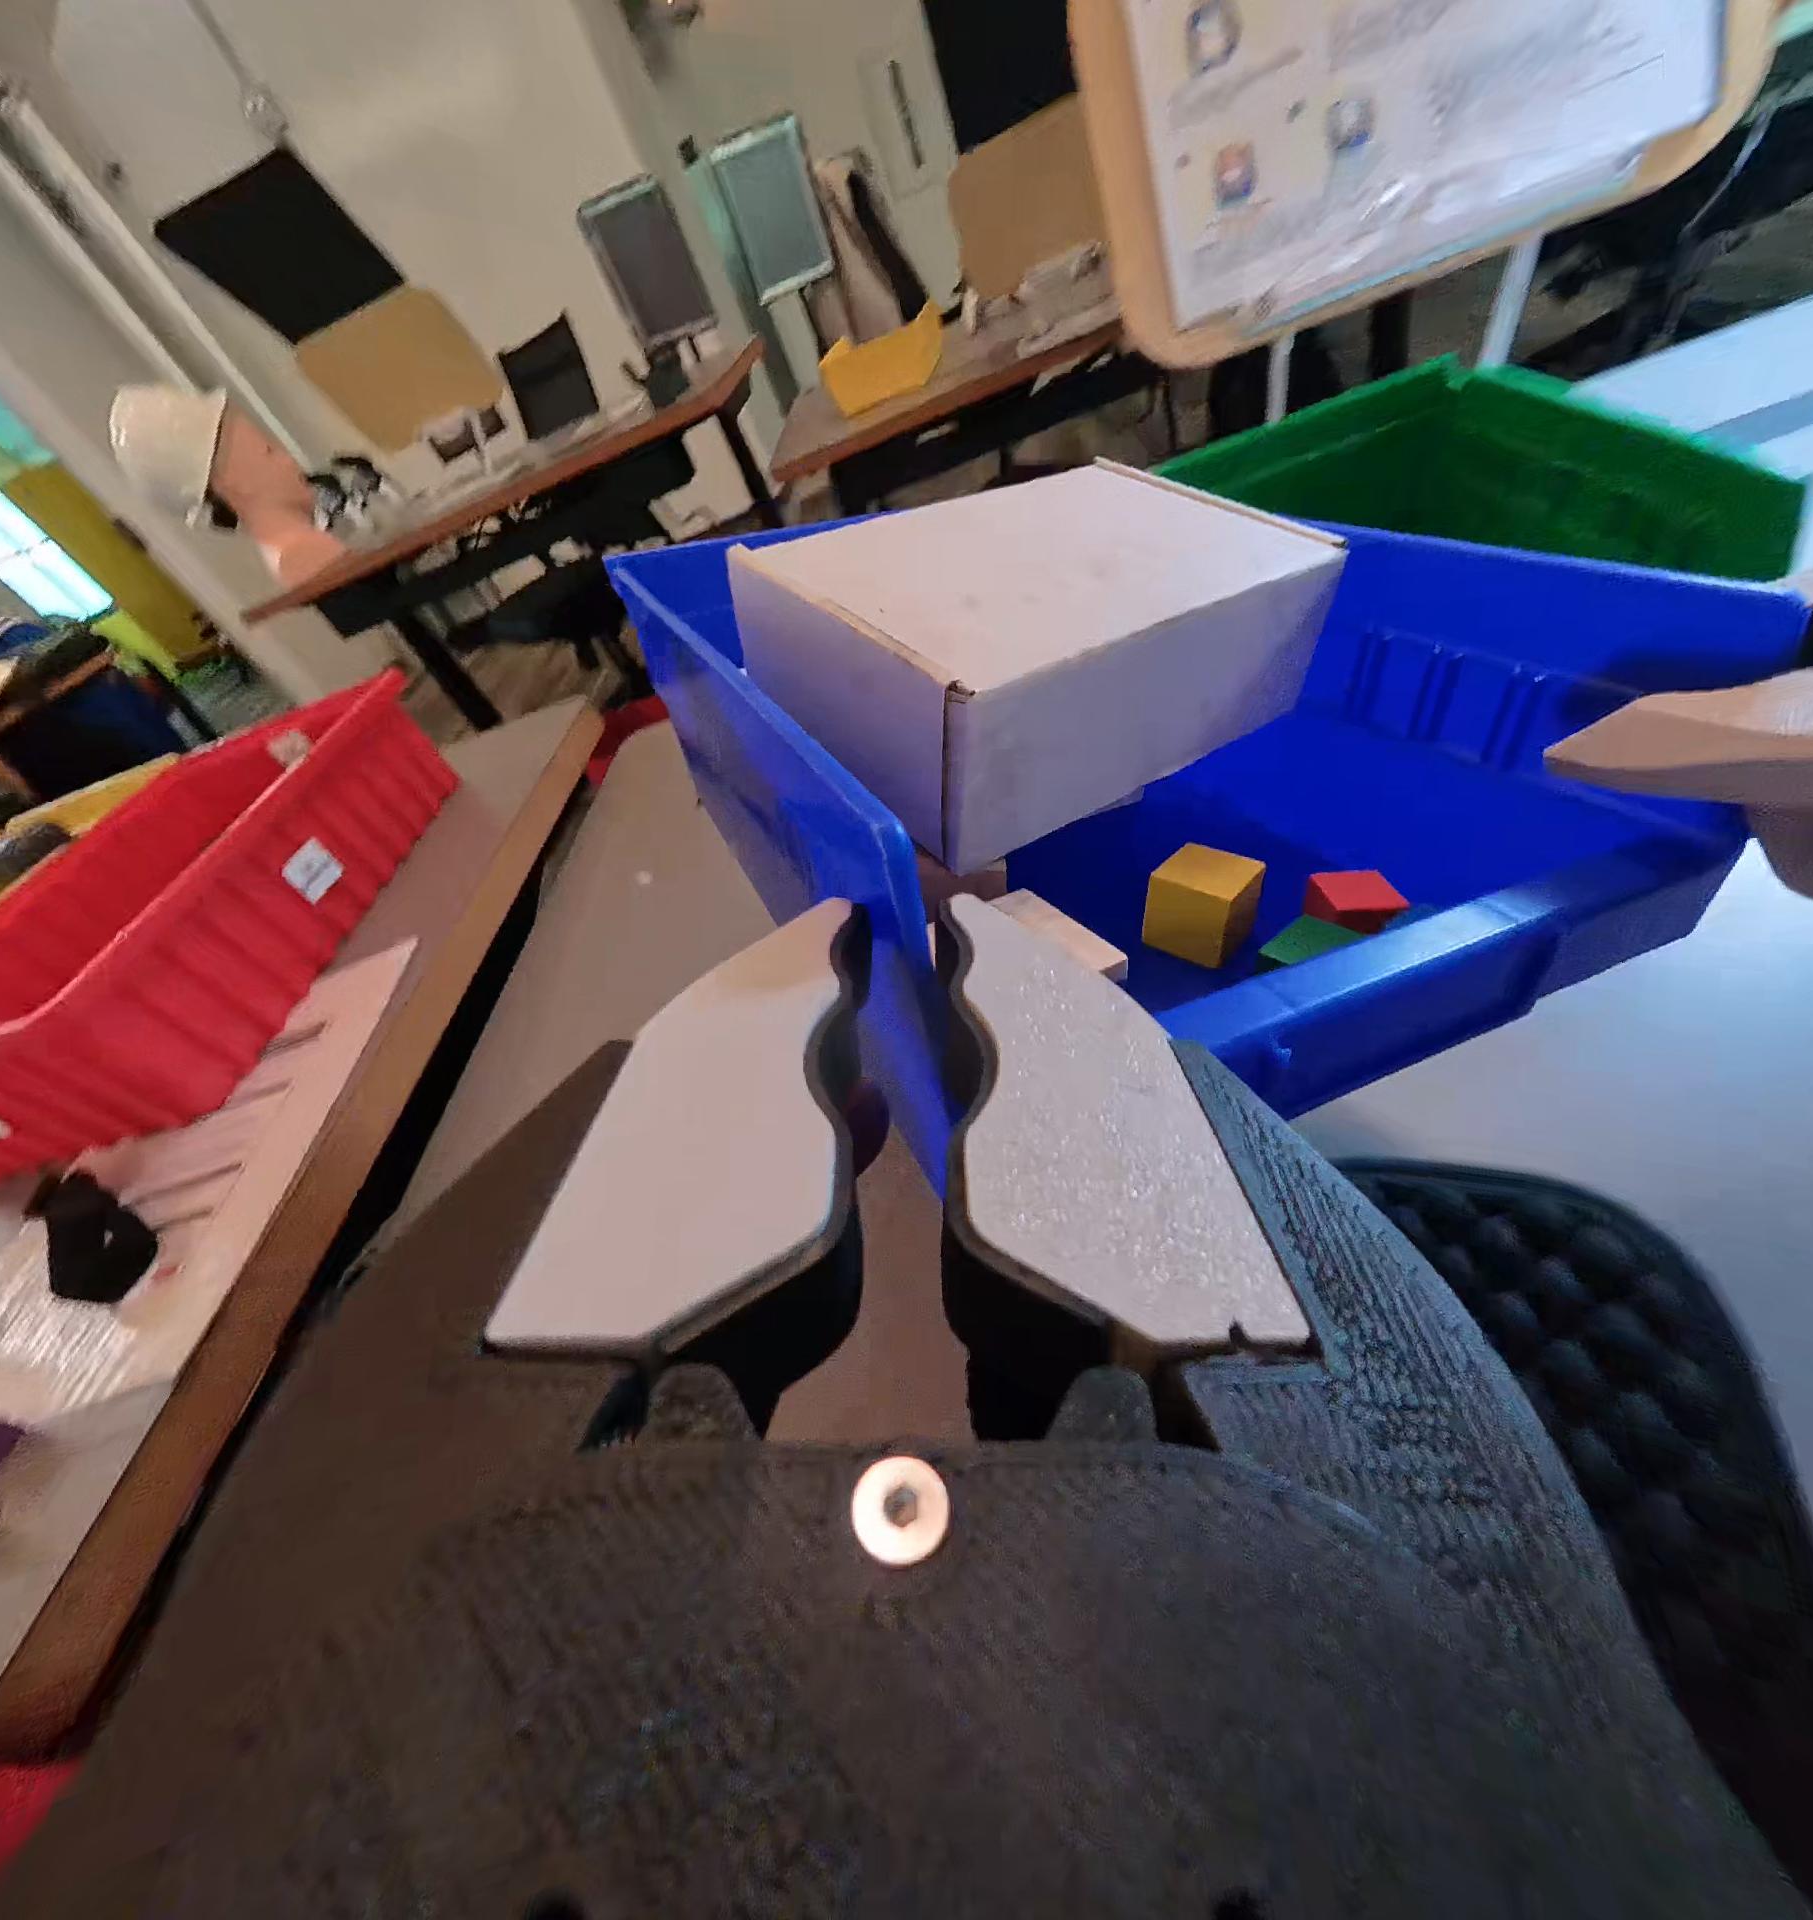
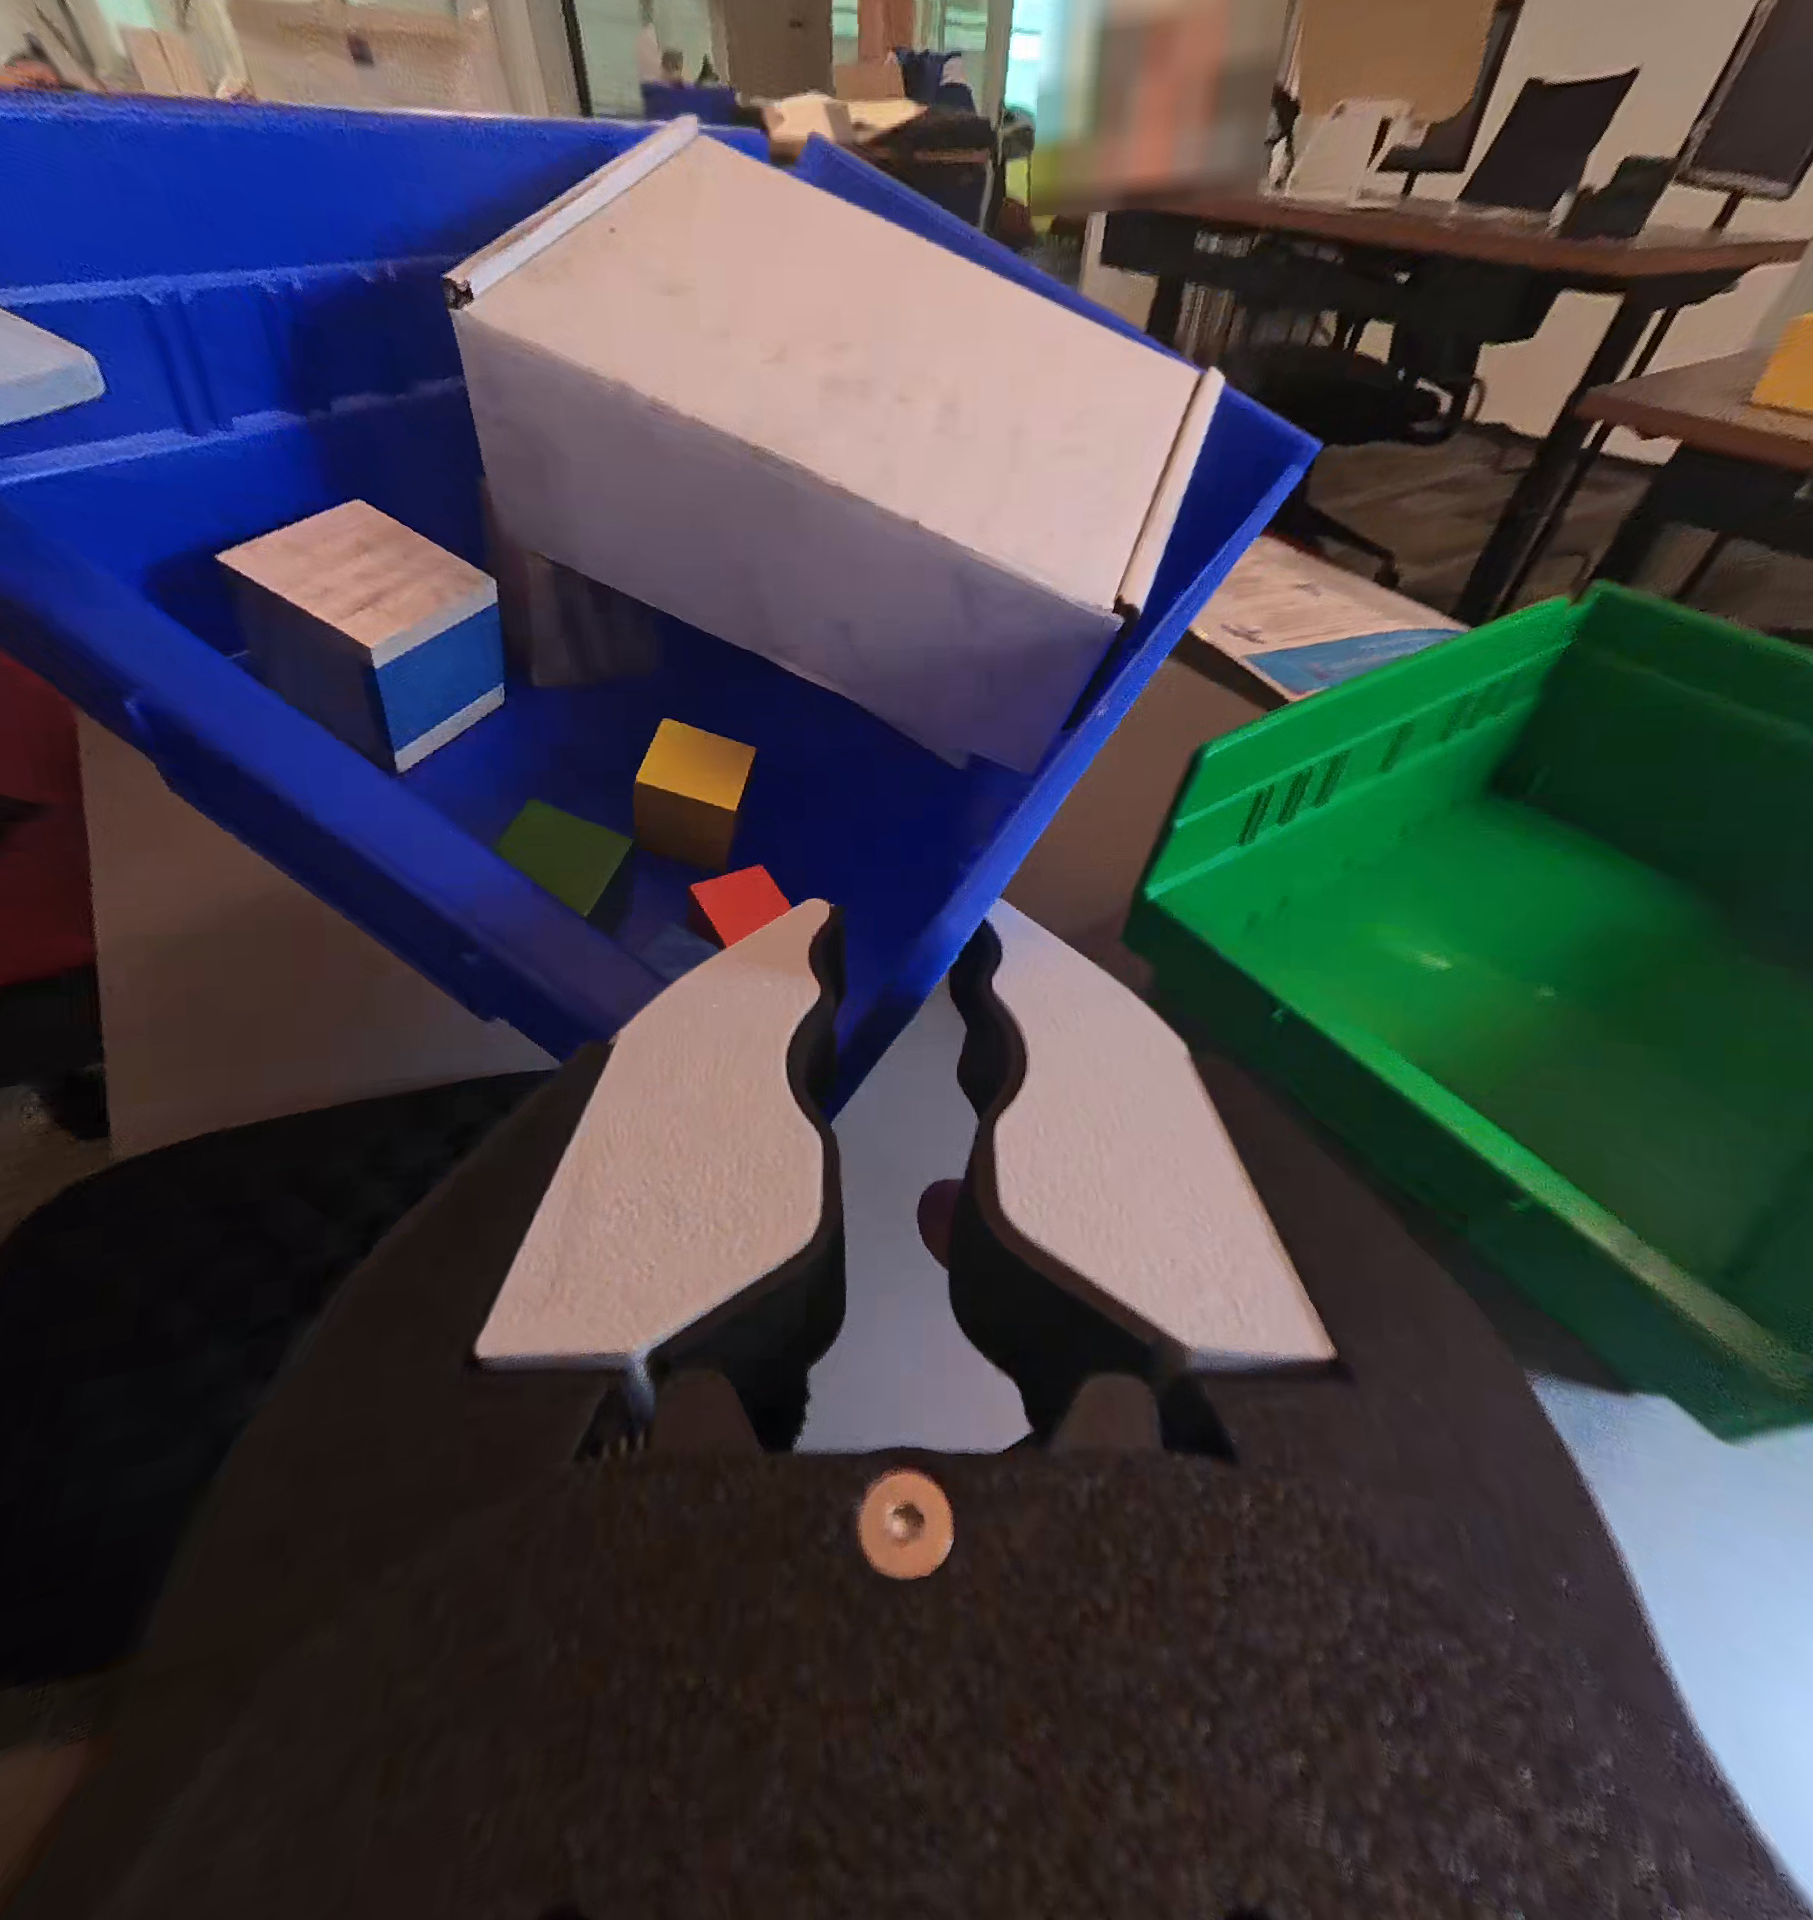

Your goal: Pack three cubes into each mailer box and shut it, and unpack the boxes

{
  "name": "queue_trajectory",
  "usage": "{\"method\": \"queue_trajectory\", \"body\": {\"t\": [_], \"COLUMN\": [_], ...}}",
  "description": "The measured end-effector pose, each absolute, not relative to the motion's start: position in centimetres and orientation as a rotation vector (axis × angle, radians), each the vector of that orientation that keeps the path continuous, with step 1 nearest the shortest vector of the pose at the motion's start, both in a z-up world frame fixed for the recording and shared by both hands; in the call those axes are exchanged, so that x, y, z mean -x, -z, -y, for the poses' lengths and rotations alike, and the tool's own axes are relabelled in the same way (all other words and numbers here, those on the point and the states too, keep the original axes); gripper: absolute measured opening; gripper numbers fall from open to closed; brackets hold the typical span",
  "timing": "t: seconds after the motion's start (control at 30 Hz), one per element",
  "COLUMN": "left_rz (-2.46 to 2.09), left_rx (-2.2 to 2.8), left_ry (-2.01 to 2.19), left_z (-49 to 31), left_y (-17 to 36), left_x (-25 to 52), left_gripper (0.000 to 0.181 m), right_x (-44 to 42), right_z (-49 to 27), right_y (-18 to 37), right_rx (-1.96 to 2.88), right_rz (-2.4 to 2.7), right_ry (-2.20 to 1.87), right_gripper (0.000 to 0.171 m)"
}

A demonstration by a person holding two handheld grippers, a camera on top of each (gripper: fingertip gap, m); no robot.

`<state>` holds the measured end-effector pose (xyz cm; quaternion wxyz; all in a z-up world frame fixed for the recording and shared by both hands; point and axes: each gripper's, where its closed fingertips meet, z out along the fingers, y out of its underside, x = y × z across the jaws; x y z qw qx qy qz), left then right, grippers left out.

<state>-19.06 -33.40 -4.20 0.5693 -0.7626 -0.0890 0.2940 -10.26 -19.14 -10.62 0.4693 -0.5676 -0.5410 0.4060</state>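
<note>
A blue bin [image 1: 1401, 1018] is held tilted between both grippers. My left gripper [image 1: 900, 925] is shut on its left side wall. My right gripper [image 2: 907, 935] is shut on the opposite wall of the bin [image 2: 258, 208]; its fingers [image 1: 1712, 748] show at the right of the left wrist view. A shut white mailer box [image 1: 1037, 644] [image 2: 829, 436] leans inside the bin. A yellow cube [image 1: 1198, 904] [image 2: 692, 790], a red cube [image 1: 1354, 899] [image 2: 738, 902] and a green cube [image 1: 1307, 940] [image 2: 561, 854] lie loose on the bin floor.
A pale block with a blue and white end [image 2: 362, 623] also lies in the blue bin. An empty green bin [image 1: 1504, 478] [image 2: 1608, 987] stands to the right. A red bin [image 1: 154, 914] stands to the left. Desks and chairs stand behind. The grippers' ends are close to 20 cm from one another.
</note>
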Motion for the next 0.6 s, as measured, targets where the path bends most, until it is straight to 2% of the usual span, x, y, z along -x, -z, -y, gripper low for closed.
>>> {"method": "queue_trajectory", "body": {"t": [0.13,0.37,0.43,0.5,0.6], "left_rz": [0.318,0.466,0.487,0.467,0.348], "left_rx": [1.869,1.874,1.907,1.885,1.815], "left_ry": [-0.658,-0.528,-0.391,-0.338,-0.520], "left_z": [33.4,30.1,28.9,28.5,29.0], "left_y": [8.9,14.6,16.3,15.9,12.1], "left_x": [22.0,25.9,25.8,25.8,26.5], "left_gripper": [0.011,0.008,0.022,0.026,0.040], "right_x": [13.0,14.4,13.6,12.2,9.6], "right_z": [18.8,15.6,15.3,15.0,12.6], "right_y": [14.9,17.2,17.0,15.6,13.7], "right_rx": [1.459,1.411,1.414,1.362,1.262], "right_rz": [1.428,1.506,1.547,1.576,1.643], "right_ry": [-0.986,-0.768,-0.807,-0.844,-0.777], "right_gripper": [0.019,0.020,0.025,0.029,0.035]}}
